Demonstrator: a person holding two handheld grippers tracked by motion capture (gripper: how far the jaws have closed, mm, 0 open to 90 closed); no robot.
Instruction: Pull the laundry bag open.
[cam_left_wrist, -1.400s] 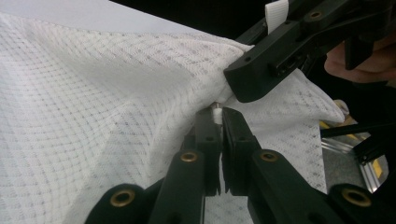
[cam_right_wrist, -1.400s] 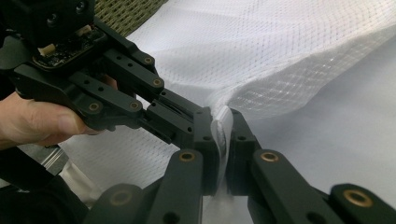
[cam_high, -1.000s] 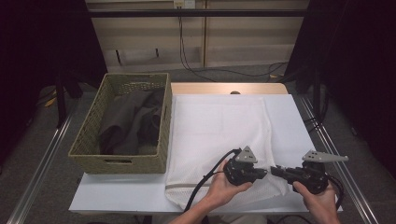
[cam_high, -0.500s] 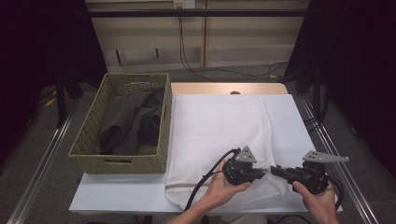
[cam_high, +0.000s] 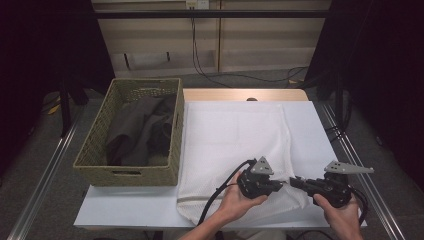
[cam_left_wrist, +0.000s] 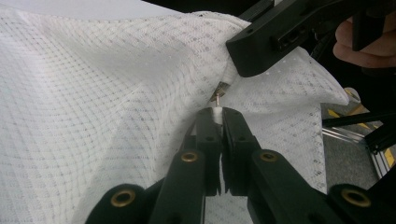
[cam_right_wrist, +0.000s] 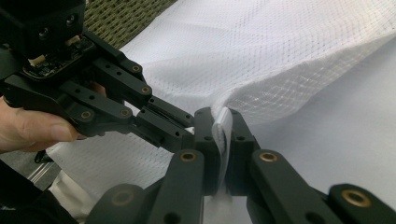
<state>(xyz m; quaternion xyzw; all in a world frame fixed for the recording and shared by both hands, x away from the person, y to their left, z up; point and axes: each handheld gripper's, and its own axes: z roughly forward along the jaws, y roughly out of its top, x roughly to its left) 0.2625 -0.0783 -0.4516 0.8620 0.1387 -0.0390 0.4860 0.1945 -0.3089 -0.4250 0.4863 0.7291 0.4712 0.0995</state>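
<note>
Currently listed: one large white mesh laundry bag (cam_high: 235, 135), spread flat over the white table (cam_high: 125, 212), right of a woven green-brown wicker basket (cam_high: 130, 172) holding dark grey clothing (cam_high: 137, 130). Left gripper (cam_high: 281, 183), black, held at the bag's near right edge, jaws clamped together on a small white tab beside the metal zipper pull (cam_left_wrist: 217, 95). Right gripper (cam_high: 294, 181), black, meets it tip to tip, jaws pinched on a fold of the same bag's hem, mesh lifted slightly between them.
</note>
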